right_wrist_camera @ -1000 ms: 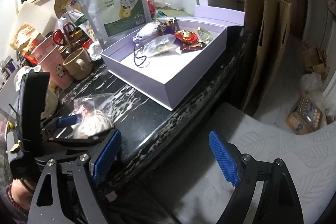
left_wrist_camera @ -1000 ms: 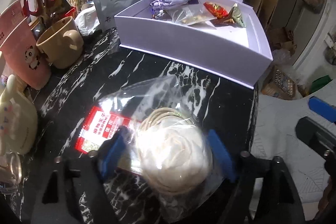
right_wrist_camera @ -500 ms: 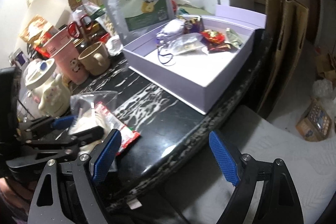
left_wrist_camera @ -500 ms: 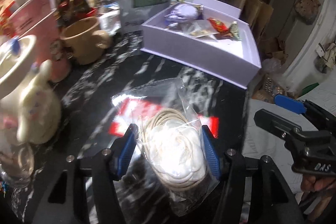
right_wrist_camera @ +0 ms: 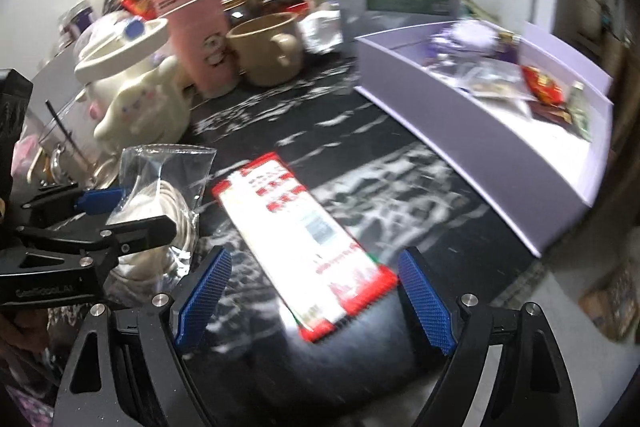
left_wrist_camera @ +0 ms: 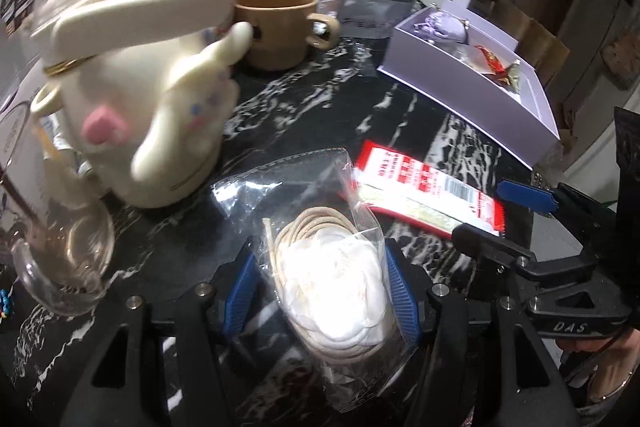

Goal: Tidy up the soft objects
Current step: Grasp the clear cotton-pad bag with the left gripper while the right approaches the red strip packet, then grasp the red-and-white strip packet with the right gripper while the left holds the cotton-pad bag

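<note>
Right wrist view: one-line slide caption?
Open right gripper poised over flat red-and-white packet on black marble counter.

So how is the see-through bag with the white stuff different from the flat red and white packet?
The clear plastic bag of white coiled cord bulges, while the red and white packet is flat. The bag is squeezed in the left gripper; the packet lies on the black marble counter between the open right gripper fingers, ungripped. Both are soft packages outside the lavender box.

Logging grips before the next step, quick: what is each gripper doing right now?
Left gripper: shut on the clear bag of white cord.
Right gripper: open, holding nothing, poised over the red packet.
</note>
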`<control>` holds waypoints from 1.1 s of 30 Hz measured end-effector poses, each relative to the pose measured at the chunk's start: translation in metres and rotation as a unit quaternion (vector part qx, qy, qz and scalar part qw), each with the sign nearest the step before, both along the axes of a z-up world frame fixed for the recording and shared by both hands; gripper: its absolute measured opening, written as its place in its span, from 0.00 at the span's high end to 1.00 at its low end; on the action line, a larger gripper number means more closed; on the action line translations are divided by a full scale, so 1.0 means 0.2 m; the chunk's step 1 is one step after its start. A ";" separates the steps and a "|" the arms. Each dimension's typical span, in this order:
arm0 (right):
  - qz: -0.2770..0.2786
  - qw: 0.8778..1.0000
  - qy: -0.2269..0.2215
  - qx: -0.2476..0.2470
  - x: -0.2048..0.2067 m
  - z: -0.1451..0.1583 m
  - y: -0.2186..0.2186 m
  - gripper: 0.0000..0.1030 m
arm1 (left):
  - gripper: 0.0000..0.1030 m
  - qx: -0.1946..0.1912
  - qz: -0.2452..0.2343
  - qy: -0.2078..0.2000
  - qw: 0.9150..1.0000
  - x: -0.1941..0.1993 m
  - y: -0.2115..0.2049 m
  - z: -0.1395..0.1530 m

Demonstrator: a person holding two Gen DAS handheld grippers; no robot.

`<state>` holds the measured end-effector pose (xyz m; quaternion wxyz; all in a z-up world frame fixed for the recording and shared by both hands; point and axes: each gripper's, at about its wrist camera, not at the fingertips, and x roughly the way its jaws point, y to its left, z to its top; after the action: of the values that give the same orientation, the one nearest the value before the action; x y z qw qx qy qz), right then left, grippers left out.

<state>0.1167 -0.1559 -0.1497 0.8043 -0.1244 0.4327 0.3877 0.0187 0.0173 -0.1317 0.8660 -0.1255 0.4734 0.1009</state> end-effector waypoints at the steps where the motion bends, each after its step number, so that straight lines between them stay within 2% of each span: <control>1: 0.003 1.000 0.002 -0.001 0.01 -0.01 0.02 0.16 | 0.42 -0.002 0.002 0.000 1.000 -0.01 0.01 0.00; 4: 0.010 1.000 -0.004 -0.017 0.02 -0.03 0.06 0.16 | 0.42 -0.014 0.002 0.003 1.000 -0.01 0.03 -0.02; 7: 0.017 1.000 0.001 -0.026 0.04 -0.07 0.06 0.15 | 0.42 -0.063 0.005 0.012 0.998 0.00 0.06 -0.06; 11: 0.034 0.997 -0.042 -0.054 0.00 -0.10 0.10 0.17 | 0.42 -0.055 0.008 0.015 0.998 0.00 0.03 -0.08; 13: 0.039 0.995 -0.061 -0.062 -0.03 -0.10 0.10 0.25 | 0.42 -0.050 0.006 0.014 0.999 0.00 0.02 -0.08; 15: 0.032 0.996 -0.060 -0.061 -0.04 -0.09 0.09 0.40 | 0.42 -0.049 0.004 0.013 0.999 0.01 0.00 -0.08; 18: 0.000 0.996 -0.056 -0.067 -0.03 -0.08 0.05 0.48 | 0.42 -0.048 -0.004 0.010 0.999 0.02 -0.02 -0.08; 28: -0.105 0.991 -0.031 -0.080 -0.08 -0.05 -0.24 0.49 | 0.42 -0.042 -0.065 -0.004 0.997 0.12 -0.19 -0.09; 33: -0.120 0.990 -0.005 -0.074 -0.09 -0.05 -0.32 0.44 | 0.40 -0.036 -0.085 -0.002 0.996 0.16 -0.26 -0.09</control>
<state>0.0977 -0.2190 -0.1594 0.8358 -0.1327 0.4676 0.2552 0.0502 -0.0353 -0.1490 0.8671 -0.1157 0.4844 0.0097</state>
